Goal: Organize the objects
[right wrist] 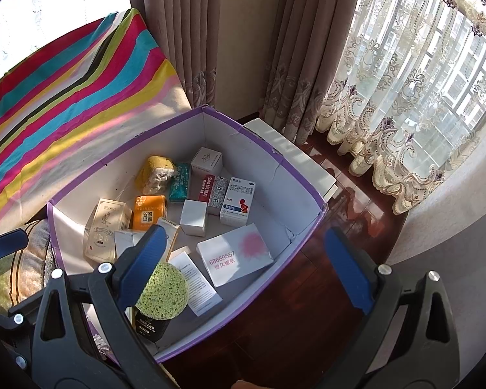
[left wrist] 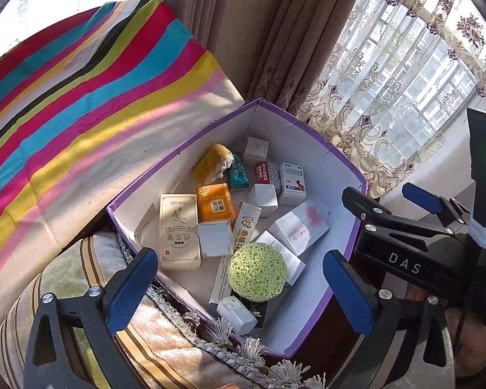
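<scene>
Nearest me, my left hand-held gripper [left wrist: 239,287] and right hand-held gripper [right wrist: 246,267] hover with fingers apart, holding nothing. Below them, the purple-rimmed box [left wrist: 311,134] holds a green sponge [left wrist: 257,271] resting on packed cartons. A striped cloth [left wrist: 81,97] flanks it; curtains [right wrist: 388,113] hang beyond.

Container: open cardboard box [left wrist: 311,149] on wooden floor [right wrist: 295,317], beside striped blanket [left wrist: 81,97].
Far corner: sponge piece [left wrist: 212,163] beside small carton [left wrist: 256,150].
Middle: medicine cartons [left wrist: 291,180] packed together.
Near side: round sponge [left wrist: 257,271] atop cartons.
Behind box: curtains [right wrist: 194,32].
</scene>
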A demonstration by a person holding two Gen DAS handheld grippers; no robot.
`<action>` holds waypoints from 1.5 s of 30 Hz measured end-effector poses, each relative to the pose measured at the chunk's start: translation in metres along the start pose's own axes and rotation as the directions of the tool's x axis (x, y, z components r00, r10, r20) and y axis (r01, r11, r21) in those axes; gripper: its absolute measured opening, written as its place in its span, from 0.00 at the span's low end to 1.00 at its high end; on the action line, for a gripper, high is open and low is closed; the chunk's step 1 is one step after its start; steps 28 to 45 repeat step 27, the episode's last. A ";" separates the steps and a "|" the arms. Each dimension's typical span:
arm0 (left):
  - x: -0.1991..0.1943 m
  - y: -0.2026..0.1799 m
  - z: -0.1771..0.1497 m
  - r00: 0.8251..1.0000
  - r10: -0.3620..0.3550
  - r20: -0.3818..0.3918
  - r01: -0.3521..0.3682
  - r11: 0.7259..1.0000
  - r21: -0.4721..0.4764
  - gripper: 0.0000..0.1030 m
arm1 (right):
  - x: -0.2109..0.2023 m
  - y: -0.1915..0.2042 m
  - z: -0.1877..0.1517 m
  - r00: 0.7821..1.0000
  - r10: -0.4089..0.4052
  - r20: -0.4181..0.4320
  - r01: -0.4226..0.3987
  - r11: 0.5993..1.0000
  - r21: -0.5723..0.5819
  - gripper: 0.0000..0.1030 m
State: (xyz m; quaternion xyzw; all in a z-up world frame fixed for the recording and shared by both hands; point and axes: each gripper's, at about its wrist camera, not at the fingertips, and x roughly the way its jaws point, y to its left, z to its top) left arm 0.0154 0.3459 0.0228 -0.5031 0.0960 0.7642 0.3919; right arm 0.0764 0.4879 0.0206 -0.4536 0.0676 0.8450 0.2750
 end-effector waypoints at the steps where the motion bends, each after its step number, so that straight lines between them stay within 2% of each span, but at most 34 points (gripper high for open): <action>1: 0.000 0.000 0.000 1.000 -0.001 -0.001 0.001 1.000 0.001 1.00 | 0.000 0.000 0.000 1.000 0.000 -0.001 0.000 1.000 -0.001 0.96; 45: 0.003 -0.006 0.000 1.000 -0.020 -0.024 0.021 0.999 0.036 1.00 | 0.000 -0.001 -0.003 1.000 -0.001 -0.005 0.001 1.000 0.009 0.96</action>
